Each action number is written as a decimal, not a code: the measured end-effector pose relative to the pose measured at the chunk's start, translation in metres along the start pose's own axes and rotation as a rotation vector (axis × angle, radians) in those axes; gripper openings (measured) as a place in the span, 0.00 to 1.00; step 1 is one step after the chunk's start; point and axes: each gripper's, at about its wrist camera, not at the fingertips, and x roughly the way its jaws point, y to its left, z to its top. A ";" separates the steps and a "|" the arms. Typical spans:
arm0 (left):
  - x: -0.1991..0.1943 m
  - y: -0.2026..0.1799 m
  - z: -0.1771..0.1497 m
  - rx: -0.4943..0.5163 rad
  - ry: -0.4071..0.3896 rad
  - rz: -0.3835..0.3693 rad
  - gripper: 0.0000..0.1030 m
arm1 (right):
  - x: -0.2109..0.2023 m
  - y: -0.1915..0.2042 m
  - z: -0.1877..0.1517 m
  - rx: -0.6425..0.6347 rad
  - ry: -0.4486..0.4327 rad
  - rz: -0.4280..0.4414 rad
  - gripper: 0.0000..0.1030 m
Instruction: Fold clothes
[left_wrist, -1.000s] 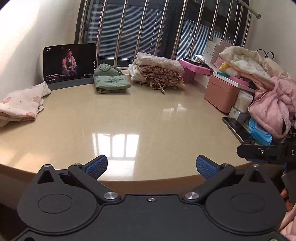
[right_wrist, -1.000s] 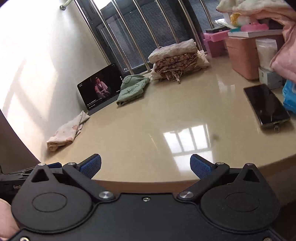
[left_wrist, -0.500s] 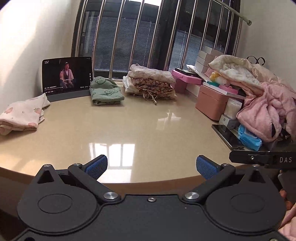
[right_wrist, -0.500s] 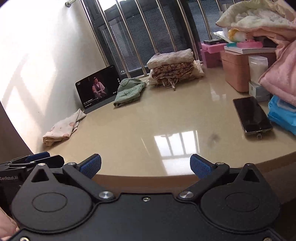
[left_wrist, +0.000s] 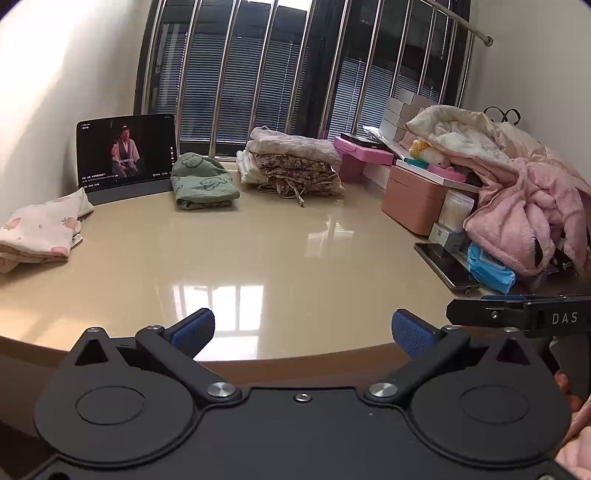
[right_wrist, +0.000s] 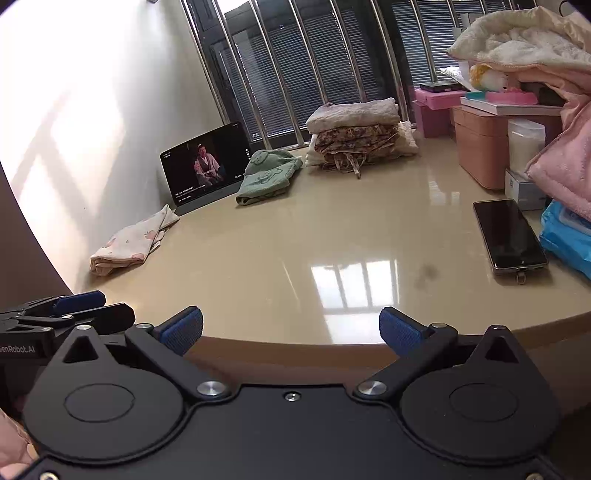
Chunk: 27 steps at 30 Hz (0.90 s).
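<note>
Now, between garments: I hold both grippers (jaws spread, empty) short of the worktop (left_wrist: 258, 258); next, the pink heap (left_wrist: 528, 218) right of it needs one piece pulled.

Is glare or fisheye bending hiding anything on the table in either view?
Left wrist view: a window reflection glares on the table near the left gripper, hiding nothing; window bars bow. Right wrist view: similar glare left of the phone, the left wall is washed out by sunlight, and the corners are black.

Bare table (left_wrist: 258, 258) centre; phone (right_wrist: 509, 236), pink heap (left_wrist: 532, 218) crowding right edge
</note>
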 end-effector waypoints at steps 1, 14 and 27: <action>0.000 0.000 0.000 0.000 0.001 -0.001 1.00 | 0.001 0.000 0.000 0.001 0.004 0.003 1.00; 0.002 0.003 -0.001 -0.006 0.012 -0.013 1.00 | 0.005 -0.001 -0.001 0.000 0.026 0.007 1.00; 0.000 0.005 -0.003 -0.007 -0.005 -0.017 1.00 | 0.007 0.001 -0.001 0.004 0.042 0.016 1.00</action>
